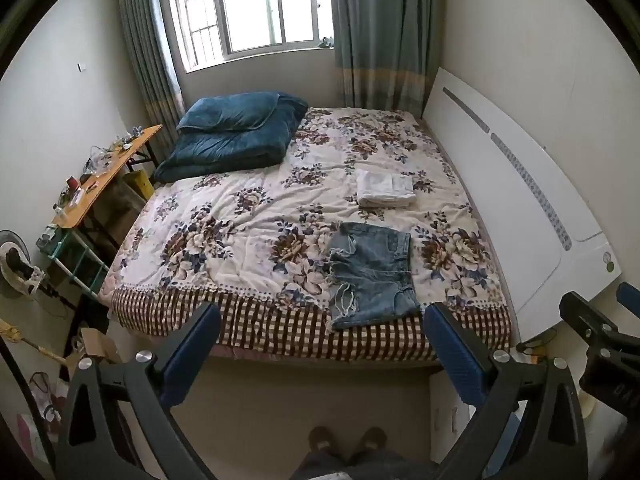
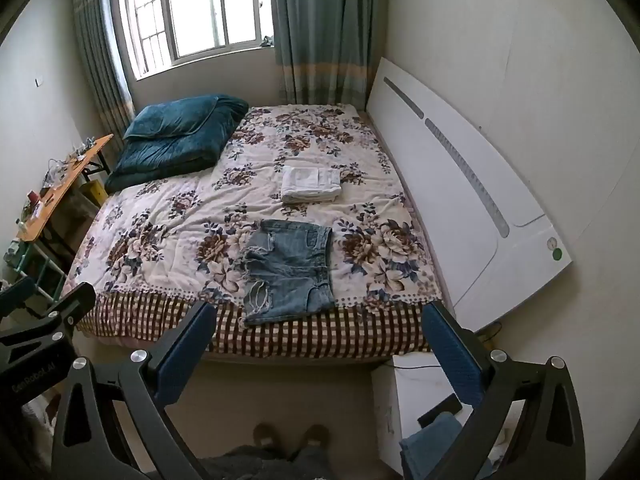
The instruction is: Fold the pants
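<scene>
Denim shorts (image 1: 370, 274) are laid flat near the front edge of the bed (image 1: 192, 216), ahead of both grippers and a little beyond their fingertips, with the frayed leg openings turned toward the left and the waistband toward the right. Seen from the left gripper (image 1: 320, 344), the shorts lie forward and slightly to the right of its centre line; seen from the right gripper (image 2: 320, 340), they lie forward and slightly to the left. Both grippers are held over the floor short of the mattress, apart from the cloth, and the blue pads (image 1: 452, 354) of each are spread wide with nothing between them.

A folded white garment (image 1: 386, 188) is set further ahead on the floral bedspread, well beyond the shorts, and a folded dark blue quilt (image 1: 232, 136) is placed far forward and to the left. A white headboard panel (image 1: 520, 208) is leaned along the right side.

The folding is judged not yet begun: the shorts appear spread out in a single layer and untouched. An approach is called for next, with the grippers lowered to two points on one edge of the denim, probably the near hem and waistband corners, so that one half can be lifted and laid over the other. Thick denim seams may need a firm pinch.
</scene>
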Available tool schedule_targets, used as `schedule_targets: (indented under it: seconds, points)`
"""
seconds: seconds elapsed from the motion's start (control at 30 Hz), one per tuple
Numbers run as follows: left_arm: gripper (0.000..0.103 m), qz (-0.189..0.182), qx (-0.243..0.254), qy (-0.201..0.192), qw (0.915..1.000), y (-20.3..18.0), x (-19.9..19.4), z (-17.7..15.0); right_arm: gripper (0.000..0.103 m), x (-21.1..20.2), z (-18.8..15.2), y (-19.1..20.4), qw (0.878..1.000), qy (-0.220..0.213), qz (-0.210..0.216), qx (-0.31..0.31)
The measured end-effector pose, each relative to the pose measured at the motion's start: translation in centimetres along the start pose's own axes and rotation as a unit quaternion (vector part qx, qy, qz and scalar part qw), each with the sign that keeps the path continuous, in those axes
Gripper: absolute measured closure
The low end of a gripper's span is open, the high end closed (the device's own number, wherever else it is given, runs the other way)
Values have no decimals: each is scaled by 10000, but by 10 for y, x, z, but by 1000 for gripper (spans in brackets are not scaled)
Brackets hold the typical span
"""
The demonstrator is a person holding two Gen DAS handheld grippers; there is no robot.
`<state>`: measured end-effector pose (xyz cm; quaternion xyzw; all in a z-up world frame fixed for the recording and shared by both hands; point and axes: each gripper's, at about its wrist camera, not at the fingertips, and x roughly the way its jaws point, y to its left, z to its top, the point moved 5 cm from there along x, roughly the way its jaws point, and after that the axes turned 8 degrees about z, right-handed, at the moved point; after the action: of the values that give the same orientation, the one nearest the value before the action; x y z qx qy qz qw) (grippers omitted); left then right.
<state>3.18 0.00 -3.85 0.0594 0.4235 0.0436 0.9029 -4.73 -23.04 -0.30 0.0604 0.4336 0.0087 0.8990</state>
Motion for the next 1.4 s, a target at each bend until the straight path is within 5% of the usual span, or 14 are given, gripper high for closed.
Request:
schedule_targets:
  seconds: [1.4]
  points:
    - [0, 73, 45, -105, 9999, 16, -11, 16, 0, -11, 1, 11, 9998, -92, 151, 48]
